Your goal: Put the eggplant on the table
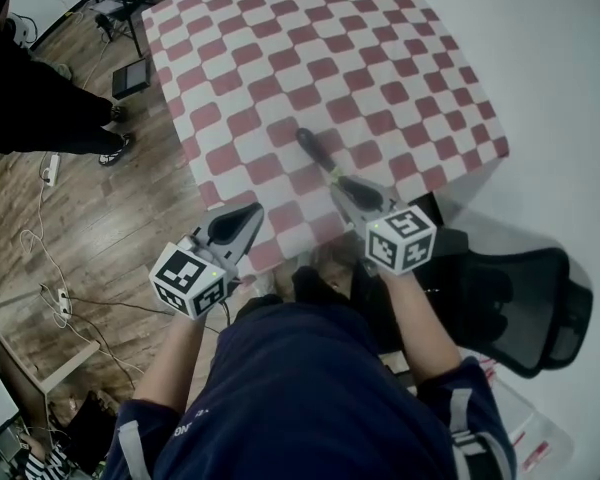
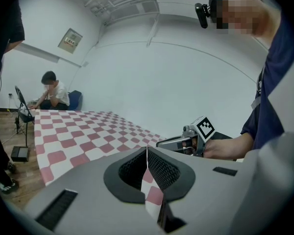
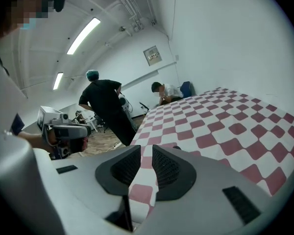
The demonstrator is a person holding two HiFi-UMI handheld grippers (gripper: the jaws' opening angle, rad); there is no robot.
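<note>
A dark, long eggplant (image 1: 316,150) with a green stem end lies on the red-and-white checked table (image 1: 380,58), near its front edge. My right gripper (image 1: 338,182) hovers just behind the stem end and points at it. Its jaws (image 3: 147,148) stand a narrow gap apart with only the cloth showing between them. A dark bump just past the tips may be the eggplant; I cannot tell. My left gripper (image 1: 248,213) hangs at the table's front left corner, apart from the eggplant. Its jaws (image 2: 147,150) meet at the tips with nothing in them.
A black office chair (image 1: 525,303) stands right of me by the table's front right corner. A person in black (image 1: 40,103) stands on the wooden floor to the left, near cables and a power strip (image 1: 50,168). Another person (image 2: 51,89) sits at the table's far end.
</note>
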